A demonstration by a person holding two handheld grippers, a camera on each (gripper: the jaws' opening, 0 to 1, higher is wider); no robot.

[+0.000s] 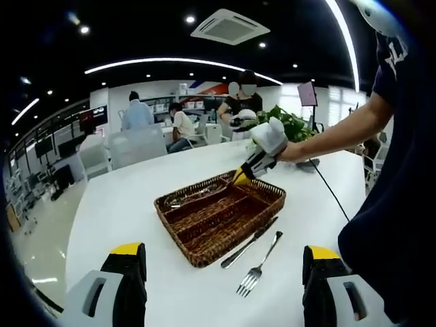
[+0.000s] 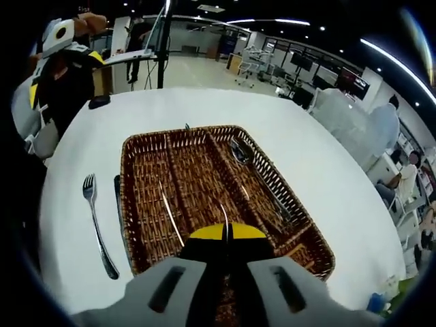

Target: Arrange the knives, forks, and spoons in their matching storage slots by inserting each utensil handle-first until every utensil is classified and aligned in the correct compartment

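Wicker is the headache here: the brown woven cutlery tray (image 2: 136, 153) sits mid-table with three long slots, and anything thin can snag in that weave. The right gripper (image 2: 227, 235) hangs over the near end of the tray with its yellow-tipped jaws pressed together, and there's a thin metal sliver running out from between the tips, so I'd guess it's pinching a utensil, but I honestly can't tell which kind or how secure the hold is. If that grip is only on the very end, the piece could pivot and drop across a divider instead of lying flat in one slot. A spoon (image 2: 240, 151) already lies in the right-hand slot, with more metal handles beside it, so landing in the wrong lane is the other easy mistake. Outside the tray, a fork (image 1: 257, 267) and a table knife (image 1: 249, 242) lie on the white table (image 1: 122, 204) just beside the basket's long edge, the knife nearest the rim. The left gripper (image 1: 225, 286) hovers back from them, jaws spread wide and holding nothing. Both utensils lie flat on a slick top, so a grab could just push them along, or shove the knife under the wicker edge.
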